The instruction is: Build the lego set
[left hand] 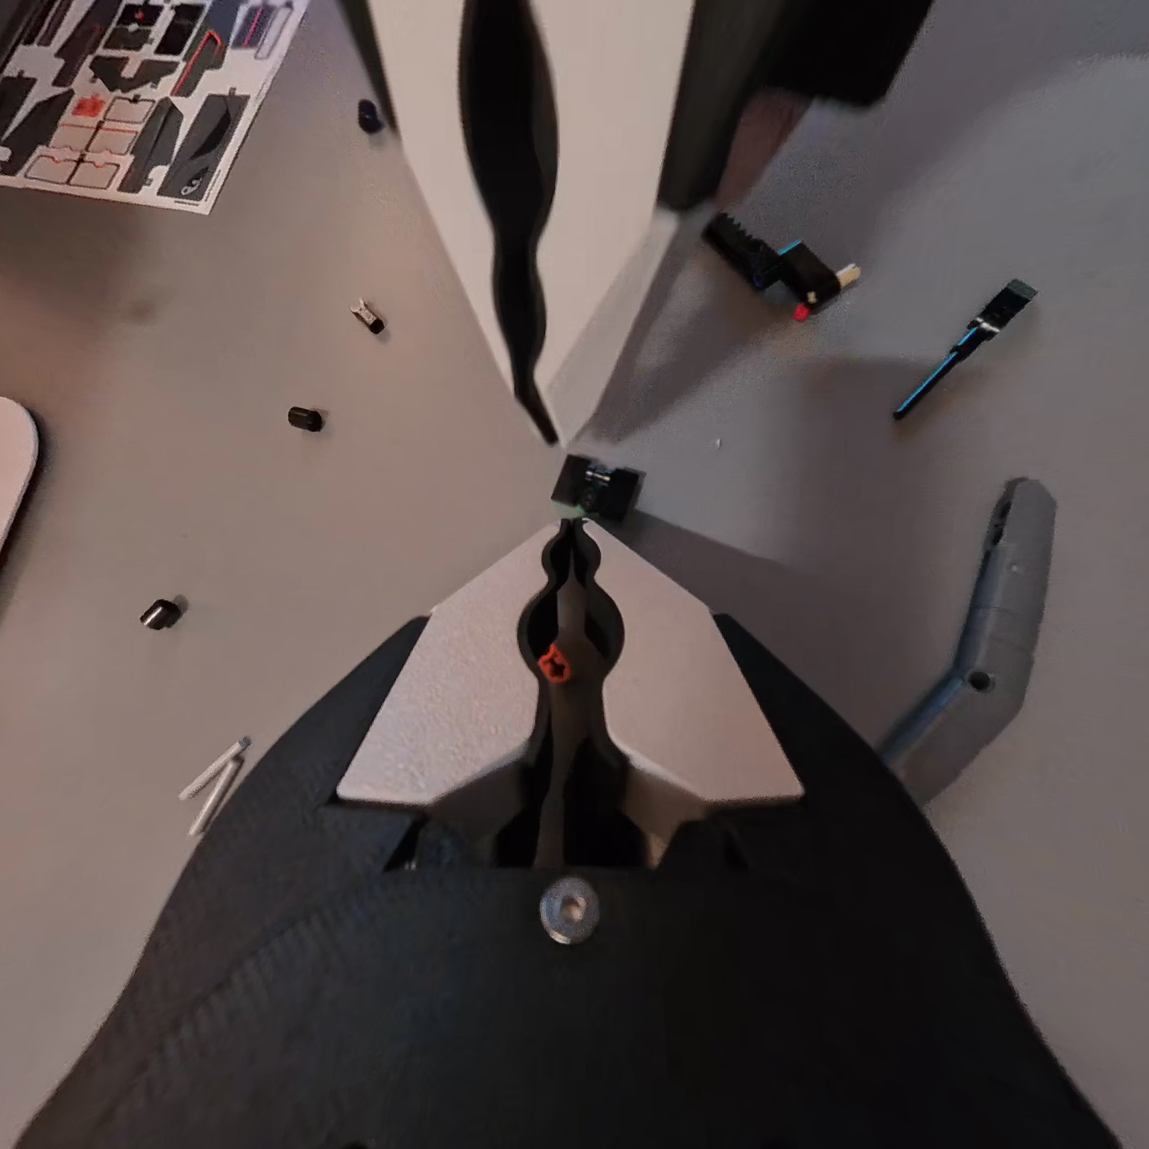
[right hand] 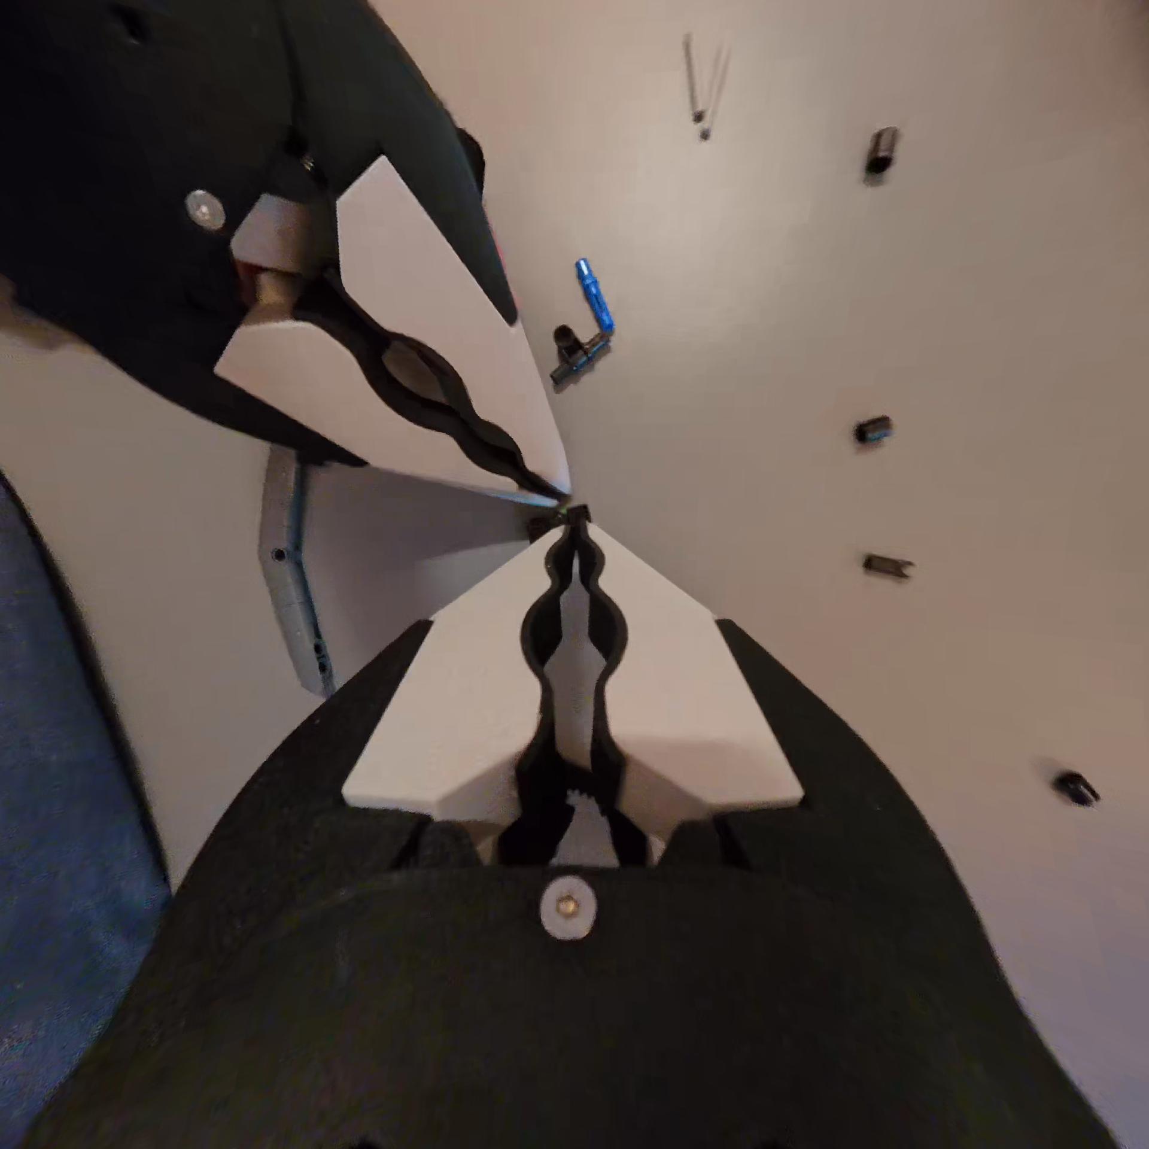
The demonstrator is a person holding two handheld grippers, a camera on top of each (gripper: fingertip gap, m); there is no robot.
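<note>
A small black lego piece (left hand: pixel 600 488) with a pale green bit at one corner sits between both grippers' tips, above the grey table. My left gripper (left hand: pixel 575 525) is shut on its near corner. My right gripper (left hand: pixel 550 435) comes in from the top of the left wrist view, shut, with its tips at the piece's far corner. In the right wrist view the piece (right hand: pixel 578 515) sticks out of my right gripper (right hand: pixel 575 528). The left gripper (right hand: pixel 562 495) meets it from the upper left. Most of the piece is hidden there.
On the table lie a sticker sheet (left hand: pixel 124 93), a grey curved panel (left hand: pixel 995 622), a black sub-assembly with red and tan ends (left hand: pixel 777 267), a black and blue bar (left hand: pixel 957 354), loose black pins (left hand: pixel 304 418), white rods (left hand: pixel 211 783), a blue pin (right hand: pixel 594 295) and an orange piece (left hand: pixel 553 662). Blue cloth (right hand: pixel 62 746) lies left. The tips of both grippers are at nearly the same place. From the left gripper's tips to the blue pin (right hand: pixel 594 295) is close to 7 cm.
</note>
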